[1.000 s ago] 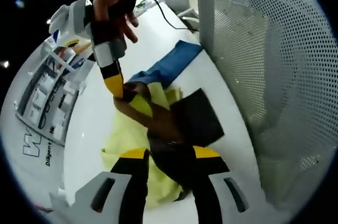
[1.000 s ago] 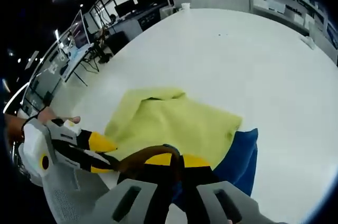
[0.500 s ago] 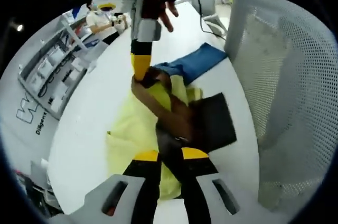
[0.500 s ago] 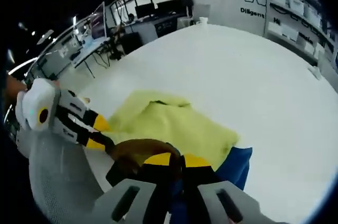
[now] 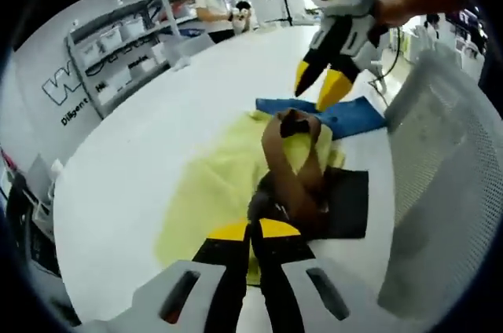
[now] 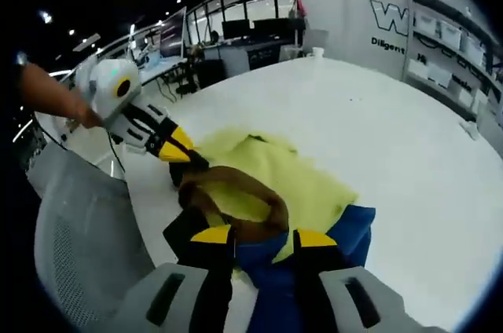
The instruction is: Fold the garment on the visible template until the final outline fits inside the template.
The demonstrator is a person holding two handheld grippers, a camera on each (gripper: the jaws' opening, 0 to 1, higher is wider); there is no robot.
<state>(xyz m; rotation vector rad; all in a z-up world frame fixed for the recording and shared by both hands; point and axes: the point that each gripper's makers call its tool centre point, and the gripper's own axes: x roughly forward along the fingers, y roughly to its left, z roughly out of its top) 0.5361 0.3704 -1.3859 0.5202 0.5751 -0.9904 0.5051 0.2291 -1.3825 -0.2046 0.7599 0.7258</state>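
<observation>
In the left gripper view, the left gripper (image 5: 253, 232) rises from the bottom edge with its yellow-tipped fingers pressed together on a brown strip of fabric (image 5: 289, 162). That strip arches up from the fingers and loops back down onto the yellow garment (image 5: 206, 192), which lies spread on the white worktop (image 5: 134, 152). A black panel (image 5: 346, 203) lies beside the garment on its right, and a blue cloth (image 5: 338, 113) lies at its far edge. The right gripper (image 5: 318, 88) hangs above the blue cloth with its fingers spread apart and nothing between them. A white mesh chair back (image 5: 444, 184) stands at the right.

In the right gripper view, the right gripper (image 6: 263, 236) shows its two fingers apart, gripping nothing, just over the blue cloth (image 6: 346, 239) and the near edge of the yellow garment (image 6: 283, 180). The brown strip (image 6: 236, 192) curves in a loop across the garment. Its far end meets the tips of the left gripper (image 6: 182, 151), held by a hand (image 6: 47, 93) at the left, fingers pinched on it. The mesh chair back (image 6: 78, 247) is at the lower left.
</observation>
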